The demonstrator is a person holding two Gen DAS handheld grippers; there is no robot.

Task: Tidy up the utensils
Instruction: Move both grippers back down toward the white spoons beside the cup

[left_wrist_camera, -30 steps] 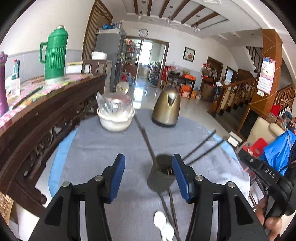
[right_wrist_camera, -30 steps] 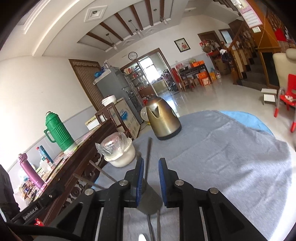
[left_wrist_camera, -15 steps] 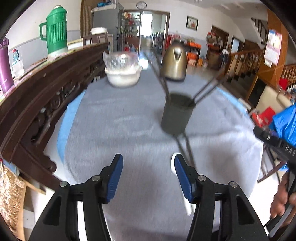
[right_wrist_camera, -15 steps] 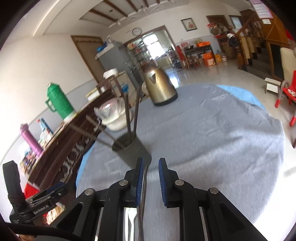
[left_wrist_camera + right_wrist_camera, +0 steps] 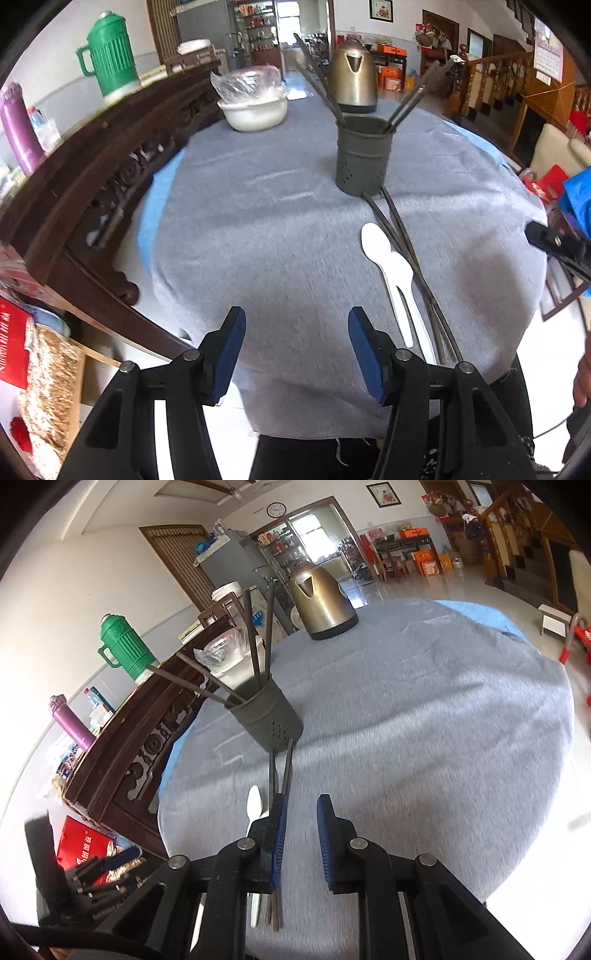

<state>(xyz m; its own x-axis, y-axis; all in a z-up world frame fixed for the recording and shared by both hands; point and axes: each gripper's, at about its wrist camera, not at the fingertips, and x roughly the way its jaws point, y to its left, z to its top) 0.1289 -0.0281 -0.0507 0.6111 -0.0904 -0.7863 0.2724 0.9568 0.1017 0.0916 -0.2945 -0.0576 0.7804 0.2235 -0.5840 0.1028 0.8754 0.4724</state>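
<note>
Dark perforated utensil holder [image 5: 364, 158] stands upright at upper centre, four dark chopsticks [image 5: 320, 88] inside. Two more chopsticks [image 5: 402, 243] and two white spoons [image 5: 388, 266] lie flat below it.

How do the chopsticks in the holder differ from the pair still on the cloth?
The chopsticks in the holder stand up, leaning apart against the rim of the holder; the pair on the cloth lies flat, side by side. The standing ones fan out in different directions; the lying ones run nearly parallel beside two white spoons. All are dark and slim.
</note>
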